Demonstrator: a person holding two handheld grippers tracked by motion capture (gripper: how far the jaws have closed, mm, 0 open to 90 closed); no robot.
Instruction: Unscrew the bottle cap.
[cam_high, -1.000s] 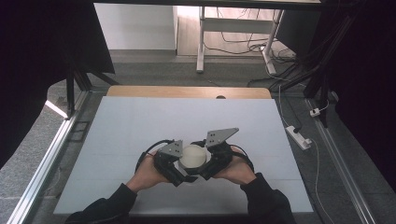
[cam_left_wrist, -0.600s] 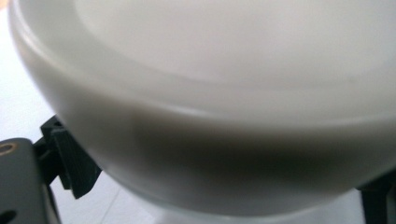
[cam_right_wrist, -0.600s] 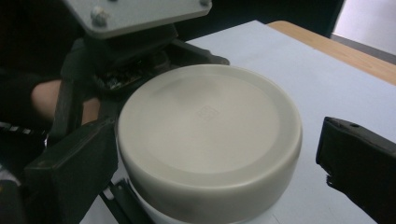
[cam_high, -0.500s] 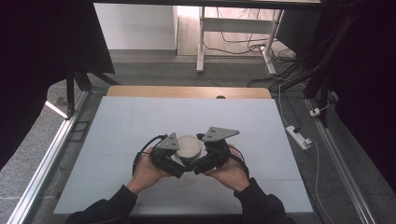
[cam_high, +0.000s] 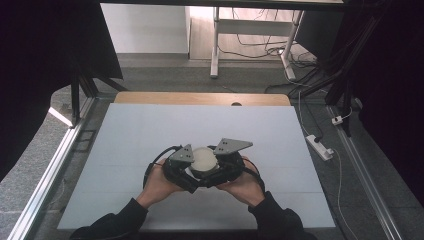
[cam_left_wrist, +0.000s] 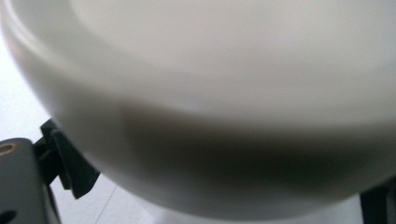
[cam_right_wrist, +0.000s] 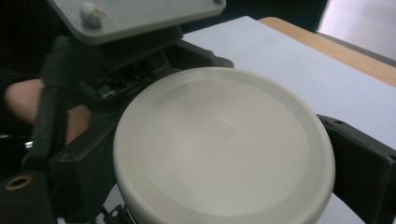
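A round, off-white lid-like disc is held above the near middle of the pale surface, between the two tools. In the right gripper view the disc is seen flat-faced with a raised rim and a faint mark near its centre; the right tool is set around it, one black jaw against its left edge and the other against its right edge, so the disc is clamped across its width. In the left gripper view the disc is pressed close to the camera and blurred; the left tool is seen beside the disc, but how far its jaws are parted and whether they grip the disc cannot be told. A left hand and a right hand are wrapped around the tools, just nearer than the disc. A wooden edge is seen beyond the surface, far from the disc.
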